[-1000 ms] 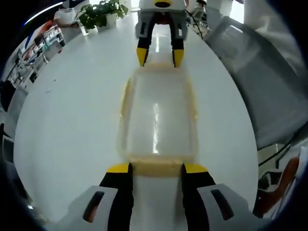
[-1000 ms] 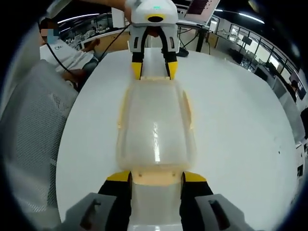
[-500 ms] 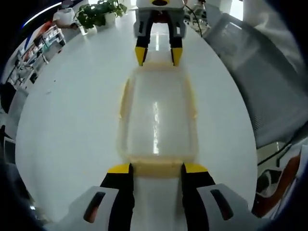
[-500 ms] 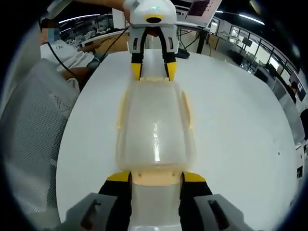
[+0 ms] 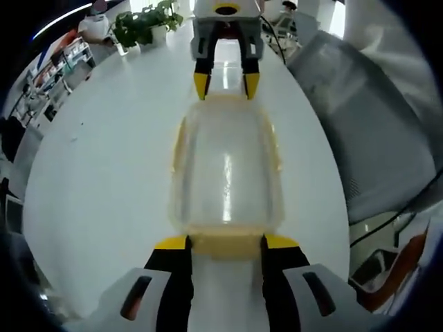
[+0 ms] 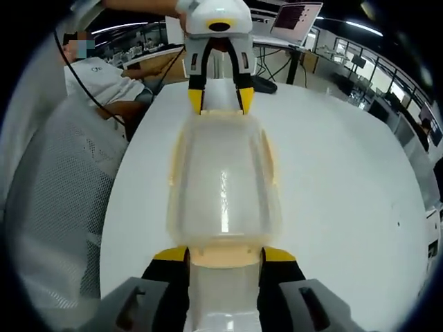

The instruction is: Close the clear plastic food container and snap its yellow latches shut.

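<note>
The clear plastic container (image 5: 225, 173) lies lengthwise between both grippers with its lid down and pale yellow side latches (image 5: 178, 142) flat along its long edges. In the left gripper view, my left gripper (image 5: 225, 242) grips the near yellow end latch (image 5: 225, 240) between its jaws. My right gripper (image 5: 225, 84) holds the far end. In the right gripper view the container (image 6: 223, 180) is seen from the other end. There my right gripper (image 6: 223, 254) clamps the near end latch (image 6: 223, 253), and the left gripper (image 6: 220, 102) is at the far end.
A white round table (image 5: 104, 173) lies under the container. A grey mesh chair (image 5: 367, 117) stands close to its edge and shows again as the chair (image 6: 55, 187). A potted plant (image 5: 142, 21) stands at the far rim. A seated person (image 6: 104, 83) and a laptop (image 6: 294, 15) are beyond the table.
The container stays fixed between both grippers while the background shifts. The mesh chair and table edge now look nearer, so the grippers and container have moved together toward that side.
</note>
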Available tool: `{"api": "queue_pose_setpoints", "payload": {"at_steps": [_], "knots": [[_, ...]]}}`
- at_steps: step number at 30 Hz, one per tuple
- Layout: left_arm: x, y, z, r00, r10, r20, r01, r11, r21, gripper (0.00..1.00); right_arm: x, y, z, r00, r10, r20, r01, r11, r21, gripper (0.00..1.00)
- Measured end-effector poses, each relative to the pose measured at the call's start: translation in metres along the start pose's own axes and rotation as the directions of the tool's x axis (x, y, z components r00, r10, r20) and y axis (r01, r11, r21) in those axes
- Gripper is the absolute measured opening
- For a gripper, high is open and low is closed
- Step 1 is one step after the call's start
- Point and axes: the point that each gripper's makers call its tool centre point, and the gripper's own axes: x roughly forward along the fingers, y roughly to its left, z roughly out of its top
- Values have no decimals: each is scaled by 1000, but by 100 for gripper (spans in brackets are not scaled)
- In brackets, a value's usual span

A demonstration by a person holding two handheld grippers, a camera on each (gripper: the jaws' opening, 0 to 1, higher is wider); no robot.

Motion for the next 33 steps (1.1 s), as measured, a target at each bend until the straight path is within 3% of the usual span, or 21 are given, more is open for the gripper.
{"api": "queue_pose_setpoints", "payload": {"at_steps": [10, 17, 26, 33], "knots": [[-19, -8, 10, 1000, -2, -22, 2, 1000, 7, 35, -21, 6, 12, 1000, -5, -4, 5, 1000, -23, 35], [-39, -9, 25, 1000, -8, -16, 8, 1000, 8, 35, -47, 8, 20, 1000, 19, 21, -18, 1000, -20, 35], [-50, -5, 48, 1000, 12, -16, -12, 1000, 10, 35, -69, 5, 17, 1000, 0, 23, 0, 1000, -24, 35], [-48, -5, 63, 999, 27, -34, -26, 999, 36, 35, -84, 5, 9, 1000, -16, 18, 17, 999, -37, 35]]}}
